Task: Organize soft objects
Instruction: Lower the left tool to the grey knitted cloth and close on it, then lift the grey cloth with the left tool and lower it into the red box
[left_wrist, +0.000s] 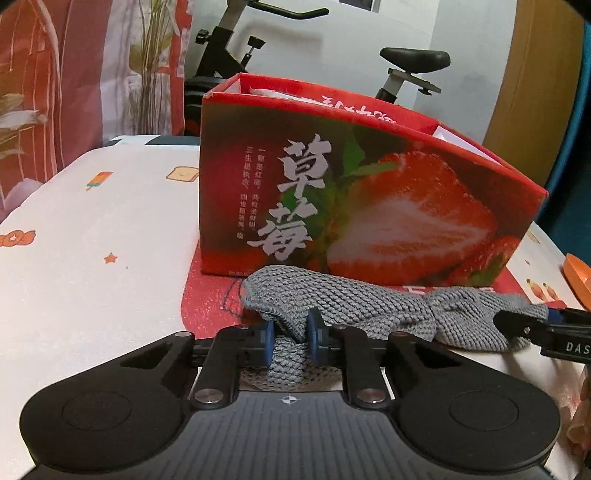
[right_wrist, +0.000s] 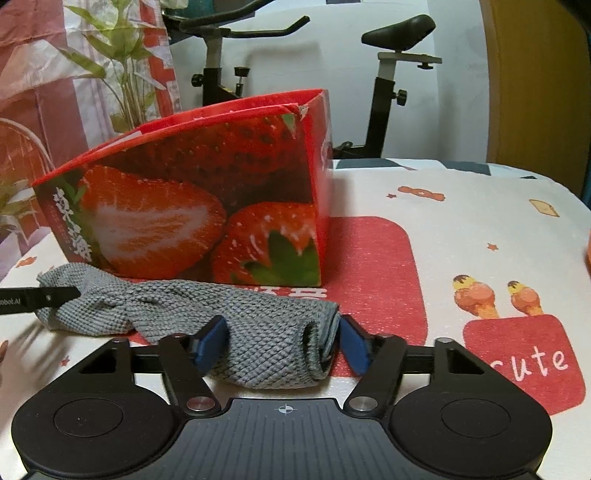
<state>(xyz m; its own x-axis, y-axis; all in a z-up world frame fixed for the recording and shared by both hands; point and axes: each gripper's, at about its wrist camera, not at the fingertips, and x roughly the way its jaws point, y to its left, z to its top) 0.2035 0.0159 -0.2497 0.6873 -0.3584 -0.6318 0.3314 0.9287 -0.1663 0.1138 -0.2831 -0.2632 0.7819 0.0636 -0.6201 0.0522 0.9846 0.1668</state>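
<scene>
Grey knitted cloth (left_wrist: 354, 310) lies on the desk (left_wrist: 92, 258) just ahead of both tongs, below the strawberry box (left_wrist: 369, 192). Left tongs (left_wrist: 290, 338) have pinched down tight on one bunched end; what sits under them is hidden. Right tongs (right_wrist: 282, 341) stand half-spread around the folded end, pads (right_wrist: 210, 341) touching or merely beside it, I cannot tell. Box contents are mostly hidden.
</scene>
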